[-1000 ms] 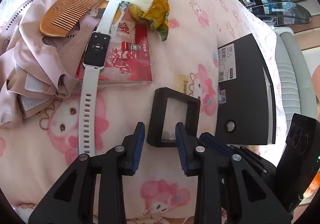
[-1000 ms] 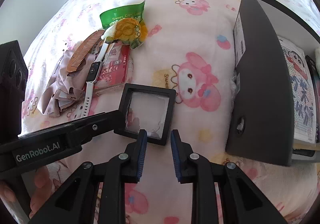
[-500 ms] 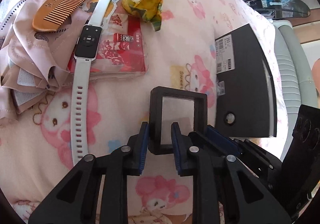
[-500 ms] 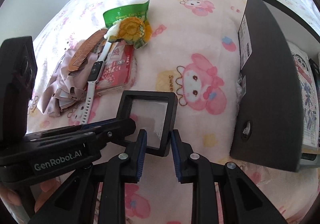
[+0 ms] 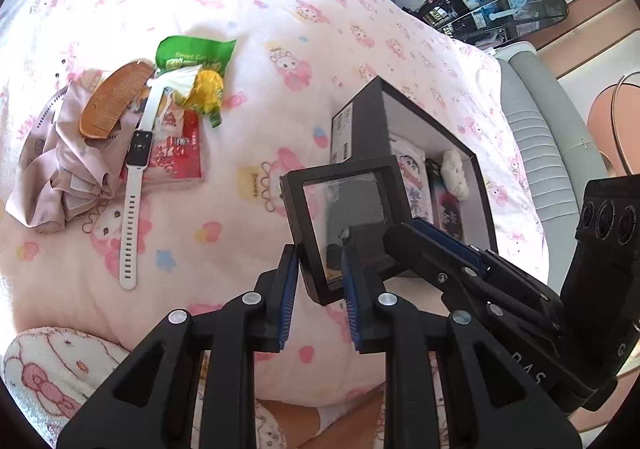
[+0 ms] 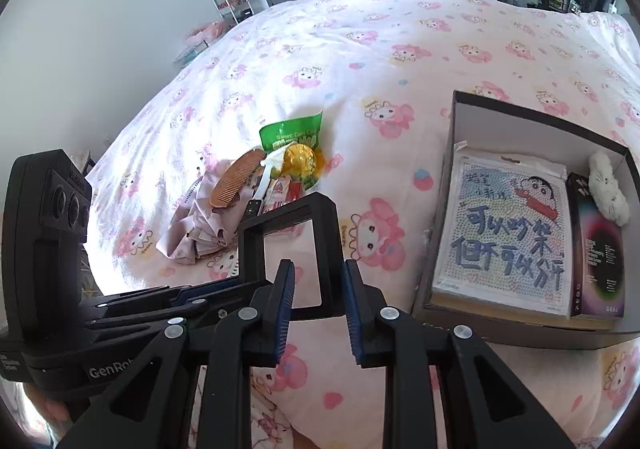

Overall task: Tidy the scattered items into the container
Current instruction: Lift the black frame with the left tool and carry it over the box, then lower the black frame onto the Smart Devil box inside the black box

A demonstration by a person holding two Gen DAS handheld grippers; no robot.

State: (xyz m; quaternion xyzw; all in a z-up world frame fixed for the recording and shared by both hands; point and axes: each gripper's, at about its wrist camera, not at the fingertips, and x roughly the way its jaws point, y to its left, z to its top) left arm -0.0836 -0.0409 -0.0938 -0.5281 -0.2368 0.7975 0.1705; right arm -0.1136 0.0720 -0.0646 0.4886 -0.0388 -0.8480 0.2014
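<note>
A black square display case with a clear window (image 5: 340, 169) hangs tilted above the bed, held from two sides. My left gripper (image 5: 320, 283) is shut on its lower corner. My right gripper (image 6: 318, 285) is shut on the case's (image 6: 330, 233) right edge. The open black box (image 6: 444, 201) lies to the right on the bed. On the left of the bed lie a wooden comb (image 5: 116, 105), a white smartwatch (image 5: 134, 185), a green snack bag (image 5: 192, 53), a yellow wrapped item (image 5: 206, 89), a red packet (image 5: 182, 157) and a pink cloth (image 5: 60, 169).
Inside the box are a cartoon bead-picture pack (image 6: 504, 233), a dark carton (image 6: 600, 249) and a white plush (image 6: 608, 189). The bed's near edge (image 5: 320, 405) runs just below the grippers. A grey chair (image 5: 540, 153) stands beyond the box.
The left gripper's jaws closed on the case. Both grippers then rose and lifted it off the bedspread, tilting it. The box's inside has come into view.
</note>
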